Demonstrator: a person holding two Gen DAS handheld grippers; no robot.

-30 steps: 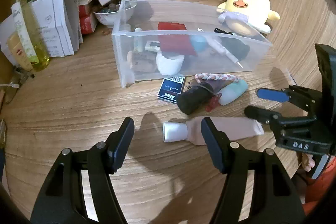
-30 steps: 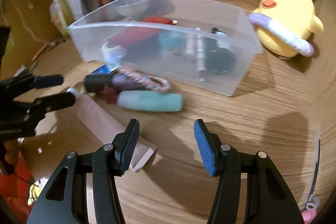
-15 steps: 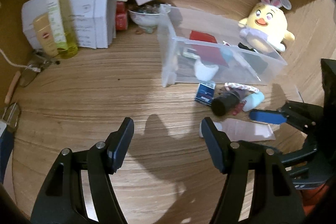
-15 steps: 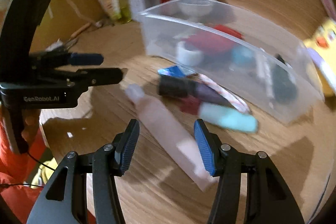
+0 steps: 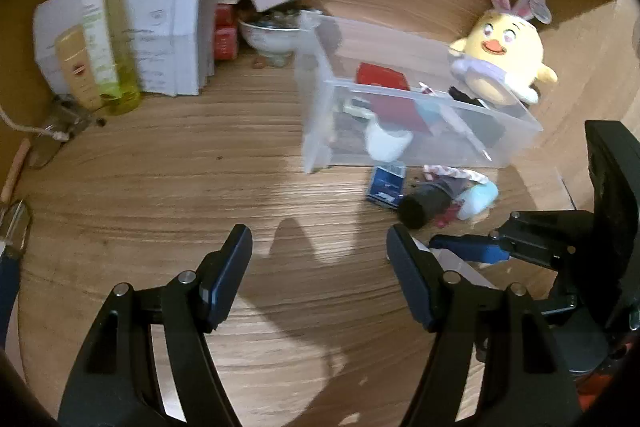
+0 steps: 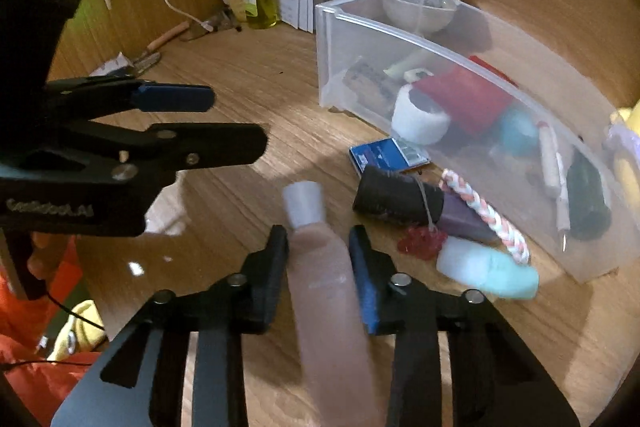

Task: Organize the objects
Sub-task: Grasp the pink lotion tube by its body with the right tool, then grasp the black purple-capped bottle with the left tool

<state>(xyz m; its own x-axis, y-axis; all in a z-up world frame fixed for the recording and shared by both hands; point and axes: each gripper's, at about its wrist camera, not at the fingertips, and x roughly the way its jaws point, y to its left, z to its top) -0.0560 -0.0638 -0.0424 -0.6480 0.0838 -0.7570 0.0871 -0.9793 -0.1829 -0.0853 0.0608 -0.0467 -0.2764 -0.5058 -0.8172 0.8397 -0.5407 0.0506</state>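
My right gripper (image 6: 318,251) has closed on a pale pink tube (image 6: 320,267) with a white cap, which lies on the wooden table. My left gripper (image 5: 320,263) is open and empty, hovering left of the tube; it shows in the right wrist view (image 6: 224,119). A clear plastic bin (image 5: 420,115) holds several small items. In front of it lie a blue packet (image 6: 388,155), a black-capped purple bottle (image 6: 404,203), a mint tube (image 6: 488,269), a braided band (image 6: 484,215) and a red trinket (image 6: 422,241).
A yellow plush chick (image 5: 504,55) sits behind the bin. A yellow spray bottle (image 5: 104,27), papers (image 5: 168,31), a bowl (image 5: 272,35) and small boxes stand at the back left. Scissors and a cable lie at the left edge (image 6: 160,43).
My right gripper swung over the pink tube and closed its fingers around it. My left gripper drew back to the left, away from the tube.
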